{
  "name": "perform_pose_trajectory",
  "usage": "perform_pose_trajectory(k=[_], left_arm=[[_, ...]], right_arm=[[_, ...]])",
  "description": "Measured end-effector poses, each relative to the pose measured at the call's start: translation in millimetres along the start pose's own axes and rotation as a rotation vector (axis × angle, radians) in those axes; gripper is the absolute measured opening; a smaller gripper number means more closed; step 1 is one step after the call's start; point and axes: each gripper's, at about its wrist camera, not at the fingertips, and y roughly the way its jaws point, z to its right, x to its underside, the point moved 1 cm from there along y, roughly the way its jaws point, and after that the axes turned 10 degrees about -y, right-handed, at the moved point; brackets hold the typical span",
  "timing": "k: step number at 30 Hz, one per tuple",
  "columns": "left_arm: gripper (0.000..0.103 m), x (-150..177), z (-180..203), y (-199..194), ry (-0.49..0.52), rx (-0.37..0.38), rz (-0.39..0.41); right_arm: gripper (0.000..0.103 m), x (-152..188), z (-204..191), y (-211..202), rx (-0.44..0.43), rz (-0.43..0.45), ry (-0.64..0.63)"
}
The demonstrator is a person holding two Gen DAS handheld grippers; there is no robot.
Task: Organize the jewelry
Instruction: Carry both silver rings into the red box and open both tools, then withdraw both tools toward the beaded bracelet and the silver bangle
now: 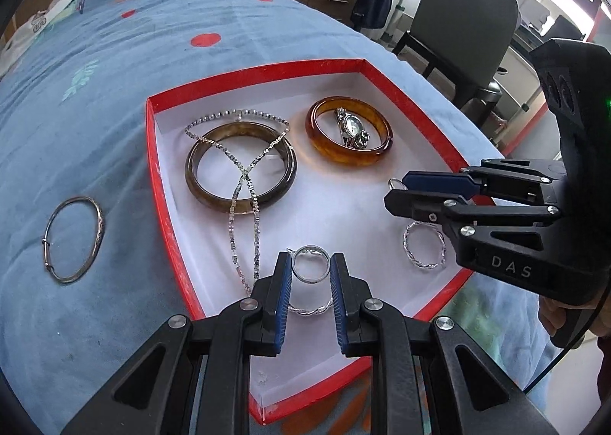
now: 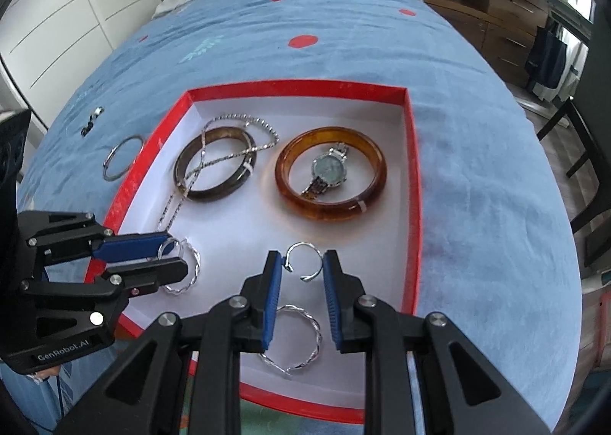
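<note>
A red box (image 1: 160, 183) (image 2: 414, 206) with a white floor lies on the blue bedspread. Inside are a dark bangle (image 1: 240, 166) (image 2: 214, 164) with a silver chain (image 1: 244, 183) (image 2: 236, 126) over it, an amber bangle (image 1: 348, 131) (image 2: 330, 173) around a watch (image 1: 353, 129) (image 2: 328, 169), and two twisted silver hoops (image 1: 424, 244) (image 2: 301, 335). My left gripper (image 1: 310, 263) (image 2: 173, 253) pinches a small silver ring (image 1: 310, 263) (image 2: 170, 246) above one twisted hoop (image 1: 309, 309) (image 2: 187, 269). My right gripper (image 2: 303, 261) (image 1: 393, 189) pinches an open silver ring (image 2: 303, 261) (image 1: 395, 183).
A thin metal bracelet (image 1: 74, 240) (image 2: 122, 156) lies on the bedspread (image 1: 95, 99) left of the box, with a small dark item (image 2: 91, 122) beyond it. A chair (image 1: 462, 23) and wooden drawers (image 2: 508, 4) stand beside the bed.
</note>
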Motion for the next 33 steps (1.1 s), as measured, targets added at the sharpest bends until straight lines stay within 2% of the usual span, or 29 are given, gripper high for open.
perform_pose_trajectory(k=[17, 20, 22, 26, 29, 33], left_arm=[[0.021, -2.5, -6.8, 0.0, -0.02, -0.008, -0.036], [0.025, -2.5, -7.3, -2.0, -0.025, -0.002, -0.04], [0.031, -1.9, -6.8, -5.7, -0.022, -0.008, -0.032], [0.033, -1.5, -8.2, -14.1, -0.029, -0.011, -0.021], [0.035, -1.2, -7.1, -26.5, -0.023, -0.012, -0.006], [0.043, -1.7, -2.4, -47.8, -0.018, -0.007, 0.035]], right_arm=[[0.023, 1.2, -1.7, -0.1, 0.013, -0.051, -0.007], [0.023, 3.4, -1.1, -1.6, 0.02, -0.06, -0.002], [0.023, 5.2, -0.2, -3.5, 0.025, -0.067, 0.002], [0.023, 8.4, 2.0, -9.3, 0.04, -0.074, 0.015], [0.023, 11.7, 3.6, -20.5, 0.049, -0.063, 0.037], [0.023, 12.9, 1.9, -41.2, 0.063, -0.036, 0.06]])
